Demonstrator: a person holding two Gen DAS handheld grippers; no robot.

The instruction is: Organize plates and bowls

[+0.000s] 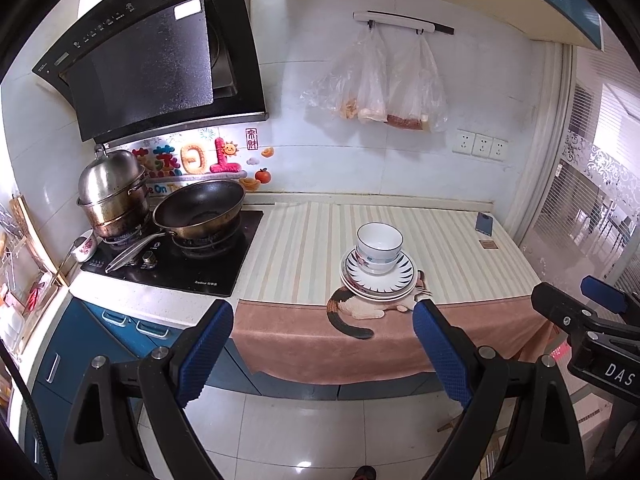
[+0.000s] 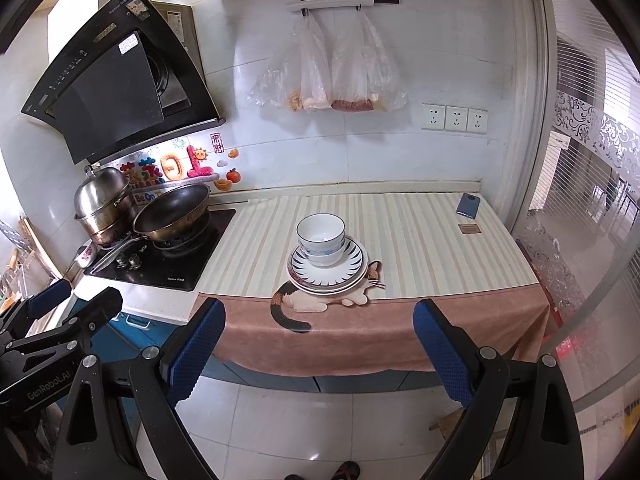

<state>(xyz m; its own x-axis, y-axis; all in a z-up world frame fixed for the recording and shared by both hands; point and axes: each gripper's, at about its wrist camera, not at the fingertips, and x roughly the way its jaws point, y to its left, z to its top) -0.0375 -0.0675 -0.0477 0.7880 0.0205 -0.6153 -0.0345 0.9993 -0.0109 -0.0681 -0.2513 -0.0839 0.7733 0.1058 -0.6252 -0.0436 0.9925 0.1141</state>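
Here, both grippers, left (image 1: 322, 344) and right (image 2: 318, 344), are hanging apart, empty; a clumsy nudge risks toppling the bowls (image 2: 321, 242) off the plates (image 2: 328, 268).

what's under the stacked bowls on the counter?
The bowls sit on a stack of plates, top one with a dark-striped rim. Under the plates lies a cat-shaped mat on the striped cloth. The exact plate count and the mat's middle are covered.

On the bench (image 2: 420, 236), two nested bowls (image 2: 321, 238) sit on a stack of plates (image 2: 352, 276), near the front edge. The stove (image 2: 168, 268) with a wok (image 2: 172, 214) and steamer pot (image 2: 104, 204) lies to the left; a phone (image 2: 469, 205) lies at the back right.
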